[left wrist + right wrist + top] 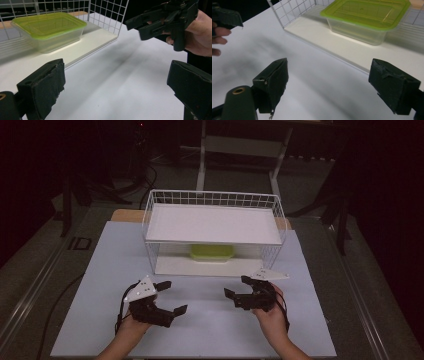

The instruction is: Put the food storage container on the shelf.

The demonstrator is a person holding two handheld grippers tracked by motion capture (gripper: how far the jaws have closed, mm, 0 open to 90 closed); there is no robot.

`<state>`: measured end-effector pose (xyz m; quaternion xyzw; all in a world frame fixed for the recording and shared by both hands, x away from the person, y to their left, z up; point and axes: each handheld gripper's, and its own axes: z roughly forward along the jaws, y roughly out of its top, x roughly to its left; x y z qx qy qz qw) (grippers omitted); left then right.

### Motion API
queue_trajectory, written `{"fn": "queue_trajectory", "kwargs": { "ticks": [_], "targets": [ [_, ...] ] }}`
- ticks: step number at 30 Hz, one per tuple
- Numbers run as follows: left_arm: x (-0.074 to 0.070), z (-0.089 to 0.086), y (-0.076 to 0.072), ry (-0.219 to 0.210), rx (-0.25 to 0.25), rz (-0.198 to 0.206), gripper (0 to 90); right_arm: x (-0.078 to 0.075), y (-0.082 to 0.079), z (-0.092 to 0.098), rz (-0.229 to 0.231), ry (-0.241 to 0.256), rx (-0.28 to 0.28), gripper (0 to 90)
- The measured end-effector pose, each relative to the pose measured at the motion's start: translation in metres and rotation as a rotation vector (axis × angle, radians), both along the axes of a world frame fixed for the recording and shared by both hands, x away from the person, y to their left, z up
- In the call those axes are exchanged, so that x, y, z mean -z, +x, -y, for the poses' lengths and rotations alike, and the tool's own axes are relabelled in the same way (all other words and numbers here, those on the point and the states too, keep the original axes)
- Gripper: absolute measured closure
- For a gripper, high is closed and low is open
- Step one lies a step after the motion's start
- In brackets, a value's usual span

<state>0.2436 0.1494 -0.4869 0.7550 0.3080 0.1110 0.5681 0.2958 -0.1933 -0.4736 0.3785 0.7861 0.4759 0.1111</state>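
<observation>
1 green-lidded container | 1 wire rack | 2 grippers, fingers released, holding nothing

The table is a pale, plain bluish white with no pattern, and on it stands a white wire rack whose sides make a fine square grid, its upper shelf board and lower board both flat white. On the lower board sits a box of clear, colourless plastic under a bright yellow-green lid, the one strong colour in sight. The left hand-held gripper and the right hand-held gripper are matt black, each topped by a light grey three-cornered plate, and the floor around is dull grey carpet fading into dark.
</observation>
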Motion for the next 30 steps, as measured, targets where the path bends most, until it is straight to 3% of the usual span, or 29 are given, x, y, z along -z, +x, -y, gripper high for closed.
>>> {"fn": "queue_trajectory", "kwargs": {
  "ticks": [13, 21, 30],
  "targets": [
    [0.005, -0.017, -0.021, -0.015, -0.009, -0.021, 2.6, -0.003, -0.023, 0.03, 0.023, 0.027, -0.003, 16.0],
    [0.002, -0.022, -0.035, -0.006, 0.001, -0.009, 2.6, 0.001, -0.037, 0.048, 0.03, 0.022, 0.009, 16.2],
    [0.005, -0.022, -0.038, -0.002, 0.008, -0.003, 2.6, 0.007, -0.047, 0.069, 0.026, 0.009, 0.014, 16.2]
  ]
}}
